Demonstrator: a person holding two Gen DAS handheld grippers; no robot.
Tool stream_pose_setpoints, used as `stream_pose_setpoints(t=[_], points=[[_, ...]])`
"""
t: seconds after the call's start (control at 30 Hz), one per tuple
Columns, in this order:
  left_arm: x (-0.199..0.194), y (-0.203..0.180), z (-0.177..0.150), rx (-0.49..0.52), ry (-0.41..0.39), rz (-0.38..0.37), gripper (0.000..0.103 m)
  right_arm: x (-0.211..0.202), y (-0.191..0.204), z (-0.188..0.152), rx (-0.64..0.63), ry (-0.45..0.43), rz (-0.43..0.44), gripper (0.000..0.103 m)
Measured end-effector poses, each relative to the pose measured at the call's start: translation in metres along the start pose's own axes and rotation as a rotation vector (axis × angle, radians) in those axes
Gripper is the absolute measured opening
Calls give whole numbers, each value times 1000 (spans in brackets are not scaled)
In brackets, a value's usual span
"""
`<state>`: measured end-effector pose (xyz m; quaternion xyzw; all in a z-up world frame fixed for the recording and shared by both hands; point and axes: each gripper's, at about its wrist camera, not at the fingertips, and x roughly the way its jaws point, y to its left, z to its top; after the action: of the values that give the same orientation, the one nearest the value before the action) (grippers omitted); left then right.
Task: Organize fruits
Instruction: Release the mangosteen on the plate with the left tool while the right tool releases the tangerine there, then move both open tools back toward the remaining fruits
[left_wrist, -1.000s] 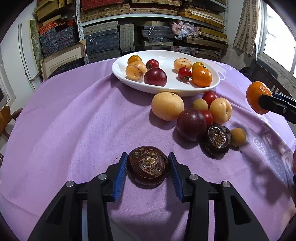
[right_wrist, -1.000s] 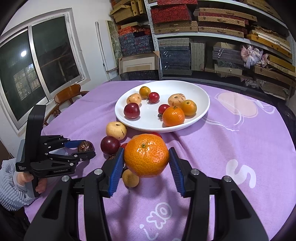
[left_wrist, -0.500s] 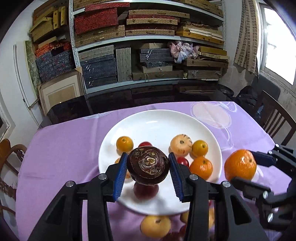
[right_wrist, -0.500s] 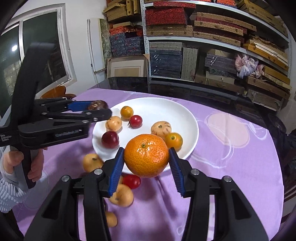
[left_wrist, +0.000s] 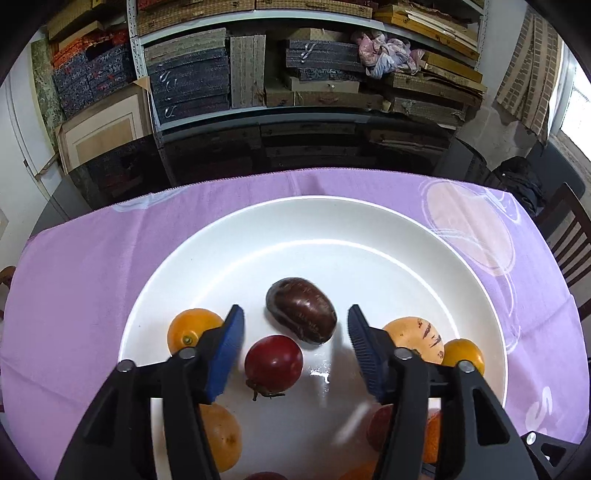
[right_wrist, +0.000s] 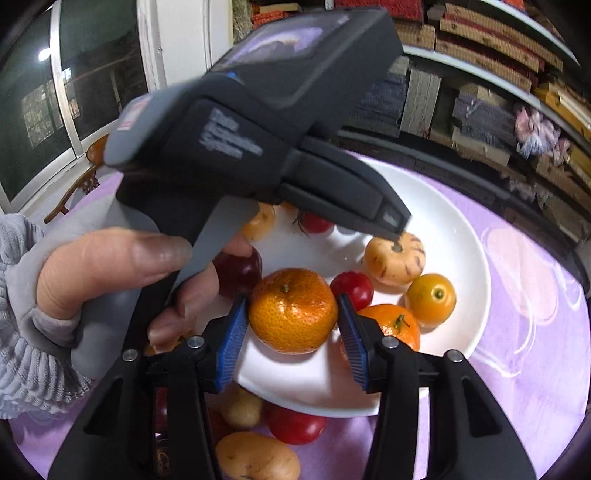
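two grippers work over one round table spread with a purple cloth (left_wrist: 110, 266), printed with pale fruit shapes; past its far edge the dark tabletop shows. behind it stand shelves (left_wrist: 258, 66) stacked with flat boxes, woven mats and a pink bundle. a framed board leans at the far left, a window (right_wrist: 44, 96) sits on the left wall, and a wooden chair (left_wrist: 569, 236) stands at the right.

on the cloth sits a white plate (left_wrist: 332, 221). in it lie a dark brown fruit (left_wrist: 301, 310), a red fruit (left_wrist: 273, 363) just near of it, an orange fruit (left_wrist: 188, 328) to the left, and a striped yellow fruit (left_wrist: 417, 338) to the right with more small fruit beside it. more fruit lies on the cloth at the plate's near edge, among them a yellow one (right_wrist: 256, 458) and a red one (right_wrist: 295, 422).

a second ago the left gripper (left_wrist: 295, 343) was clamped on the brown fruit low over the cloth, short of the plate; half a second ago it carried it above the plate. now its jaws have just been opening and stand apart, and the fruit lies free in the plate between and just beyond the blue pads (left_wrist: 227, 347), touching neither.

right gripper (right_wrist: 291, 325), seen earlier back over the cloth, is now at the plate's near rim, still clamped on a tangerine (right_wrist: 293, 310) held above the plate. a hand (right_wrist: 110, 273) in a grey sleeve holds the left gripper, now close in front of the right camera.
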<state>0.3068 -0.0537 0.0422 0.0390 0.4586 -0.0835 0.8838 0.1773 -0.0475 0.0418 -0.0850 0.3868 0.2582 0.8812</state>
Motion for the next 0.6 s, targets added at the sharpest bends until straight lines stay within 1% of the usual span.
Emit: stream_pose_setpoints(t=[0.1,0.13,0.23,0.27,0.3,0.33,0.37,0.43,0.53,0.6], points=[[-14,8,-2,-25,-35,-2,72,-7,-2,1,17,-25,16,54],[-21,12,-3,-36,-46,1,74,-13,-3,0,23,-39,7,60],[-53,26,-12,-63,-91,4,80,-40,-9,-4,47,-91,-8,64],[-67,32,-19,-73,-110,10,86,-52,-11,-7,60,-114,-11,71],[-81,38,-28,-82,-129,23,90,-64,-13,-12,74,-140,-19,75],[-94,43,-38,-87,-147,38,94,-77,-15,-19,88,-166,-31,84],[-105,47,-51,-88,-163,52,97,-88,-15,-27,104,-188,-45,95],[-123,51,-84,-81,-170,78,98,-107,-16,-47,142,-231,-68,96],[-136,45,-126,-59,-138,102,99,-121,-23,-74,203,-236,-65,97],[-142,36,-155,-31,-123,99,99,-124,-30,-91,251,-246,-64,99]])
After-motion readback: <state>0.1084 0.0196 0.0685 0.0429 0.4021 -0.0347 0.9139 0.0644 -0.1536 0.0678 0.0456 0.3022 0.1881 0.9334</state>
